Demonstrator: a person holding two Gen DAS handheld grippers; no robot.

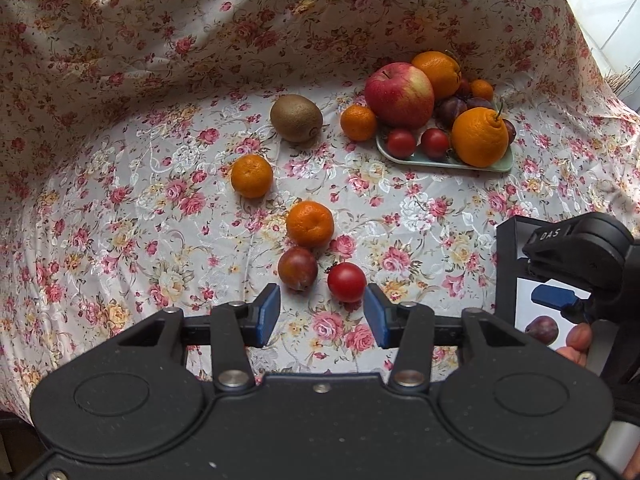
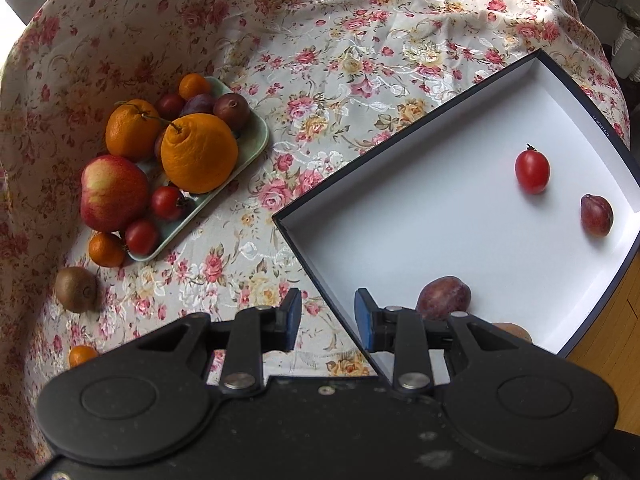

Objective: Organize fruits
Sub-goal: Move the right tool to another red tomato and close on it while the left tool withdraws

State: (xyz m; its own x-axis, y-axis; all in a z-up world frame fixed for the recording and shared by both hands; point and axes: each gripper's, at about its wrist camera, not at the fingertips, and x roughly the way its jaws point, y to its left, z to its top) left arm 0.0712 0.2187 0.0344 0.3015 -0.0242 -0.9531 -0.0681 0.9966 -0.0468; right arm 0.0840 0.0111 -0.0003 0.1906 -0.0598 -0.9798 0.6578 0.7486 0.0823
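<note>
Left tool [image 1: 322, 314] gaping, empty, above floral-clothed surface [image 1: 120, 208]; small red tomato [image 1: 347, 282] just beyond right pad. Only left view shows 2 loose mandarins and dark red plum [image 1: 298, 268]. Right tool [image 2: 328, 318] apart, empty, straddling wall of white-lined dark box [image 2: 400, 208]. Only right view shows box interior: oval red tomato [image 2: 532, 171], 2 plums. Pale green fruit tray [image 2: 256, 140] in both.

You see loose fruits [image 1: 309, 224] on the floral cloth, a heaped green tray [image 1: 448, 162] far right, three fruits in the white box [image 2: 440, 216].
</note>
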